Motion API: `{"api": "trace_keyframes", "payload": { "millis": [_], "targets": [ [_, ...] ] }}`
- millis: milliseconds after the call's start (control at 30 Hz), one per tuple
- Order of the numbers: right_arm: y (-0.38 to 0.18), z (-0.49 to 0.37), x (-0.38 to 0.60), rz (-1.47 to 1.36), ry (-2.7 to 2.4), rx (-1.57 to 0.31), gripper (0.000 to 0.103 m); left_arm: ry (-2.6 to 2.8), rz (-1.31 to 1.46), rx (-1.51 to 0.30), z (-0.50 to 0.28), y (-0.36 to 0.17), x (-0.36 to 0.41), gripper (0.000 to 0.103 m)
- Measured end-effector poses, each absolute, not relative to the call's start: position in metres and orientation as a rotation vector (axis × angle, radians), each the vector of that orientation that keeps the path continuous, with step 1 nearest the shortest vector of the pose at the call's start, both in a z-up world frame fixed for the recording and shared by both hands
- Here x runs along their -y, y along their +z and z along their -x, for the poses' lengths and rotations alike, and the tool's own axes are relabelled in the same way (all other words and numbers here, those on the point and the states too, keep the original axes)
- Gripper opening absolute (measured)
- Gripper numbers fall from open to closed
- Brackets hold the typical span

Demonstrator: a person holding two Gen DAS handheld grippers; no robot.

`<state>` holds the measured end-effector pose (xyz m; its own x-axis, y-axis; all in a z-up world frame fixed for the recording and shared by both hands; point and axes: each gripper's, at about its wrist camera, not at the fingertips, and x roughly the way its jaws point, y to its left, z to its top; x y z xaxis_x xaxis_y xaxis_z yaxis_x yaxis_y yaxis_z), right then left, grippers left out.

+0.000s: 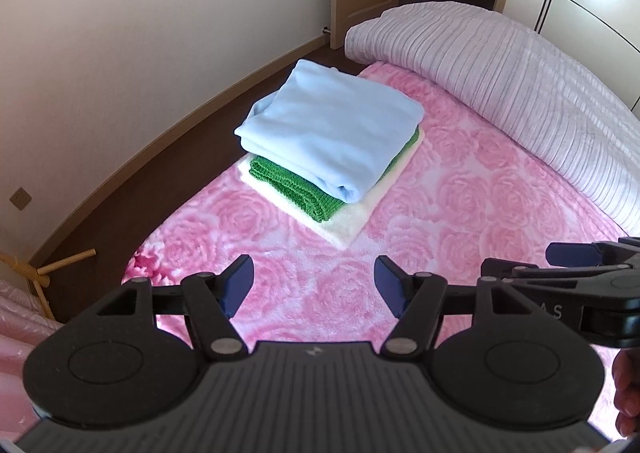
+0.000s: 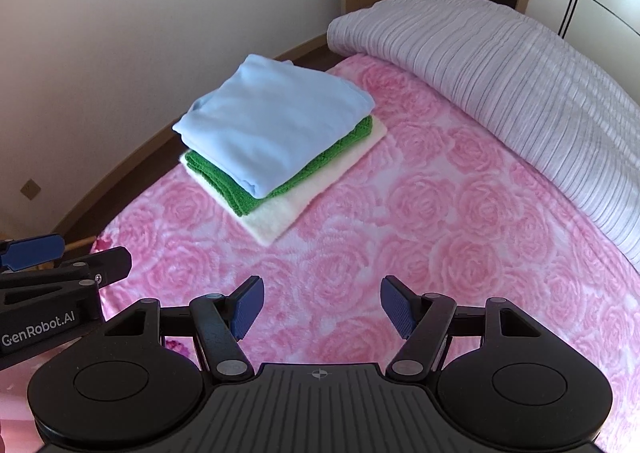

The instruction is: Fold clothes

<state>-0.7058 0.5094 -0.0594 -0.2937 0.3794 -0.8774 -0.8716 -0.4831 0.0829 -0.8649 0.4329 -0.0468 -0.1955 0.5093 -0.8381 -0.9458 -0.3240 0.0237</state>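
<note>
Your left gripper (image 1: 314,285) and right gripper (image 2: 322,307) hover side by side over the pink rose blanket (image 1: 440,213), both with fingers spread wide and holding nothing. Ahead, unobstructed, sits the folded stack: light blue garment (image 1: 332,129) atop green towel (image 1: 296,189) atop cream cloth (image 1: 356,217). A ribbed lilac duvet (image 1: 520,85) lies bunched just beyond it.

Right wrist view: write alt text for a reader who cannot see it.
A folded stack sits on a pink rose-patterned bedspread: light blue garment on top, green towel beneath, cream cloth at the bottom. The right tongs are open and empty in the foreground, the left tongs at the left edge.
</note>
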Motion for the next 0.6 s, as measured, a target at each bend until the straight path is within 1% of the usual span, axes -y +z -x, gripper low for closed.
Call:
{"api": "trace_keyframes", "payload": {
  "millis": [600],
  "targets": [
    [-0.087,0.713,-0.556,1.116,1.838,-0.812,0.068,1.731,0.954,-0.746,0.874,-0.074,-0.471,0.063]
  ]
}}
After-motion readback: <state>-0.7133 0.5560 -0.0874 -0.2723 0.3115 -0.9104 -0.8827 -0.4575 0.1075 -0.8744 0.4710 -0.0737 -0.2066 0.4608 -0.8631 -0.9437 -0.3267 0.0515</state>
